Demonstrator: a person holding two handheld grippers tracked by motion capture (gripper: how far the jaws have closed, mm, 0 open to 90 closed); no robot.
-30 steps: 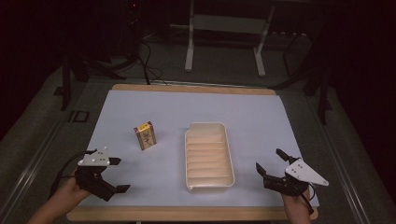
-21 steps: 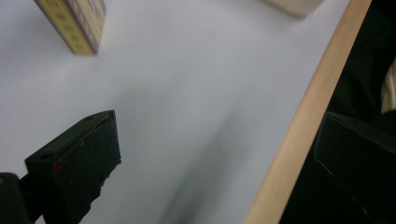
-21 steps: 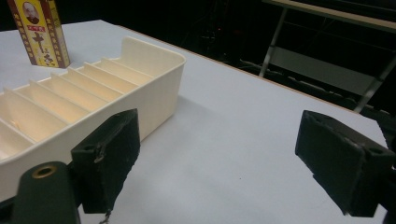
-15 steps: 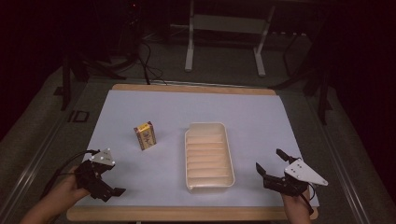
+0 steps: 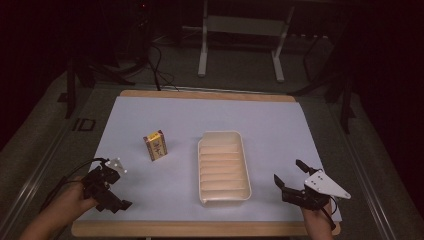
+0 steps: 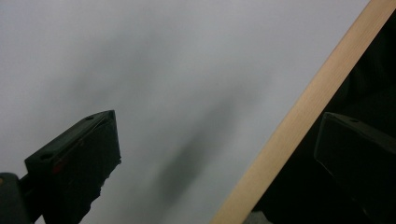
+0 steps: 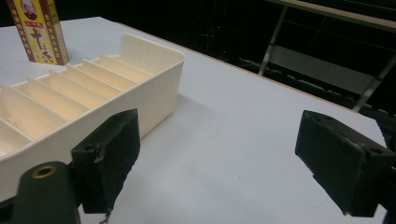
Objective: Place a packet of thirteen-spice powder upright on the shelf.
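A small yellow box with a red label [image 5: 155, 145] stands upright on the white table sheet, left of a cream divided tray [image 5: 220, 134]. My left gripper [image 5: 113, 190] is held at the front left corner, open and empty. In the left gripper view [image 6: 217, 158] one jaw is over the white sheet and the other is past the wooden edge [image 6: 289, 121]. My right gripper [image 5: 288, 171] is open and empty, just right of the tray's near end. In the right gripper view [image 7: 224, 154] the tray wall [image 7: 154, 93] is close on the left, and the box [image 7: 37, 30] stands beyond the tray.
Bare white sheet [image 5: 270, 120] lies behind and to the right of the tray. A wooden border [image 5: 200, 229] runs along the table's front. Metal stand legs [image 5: 240, 45] and cables are on the dark floor behind the table.
My left gripper has tilted and shifted slightly toward the front left corner. The right gripper, box and tray have stayed put.
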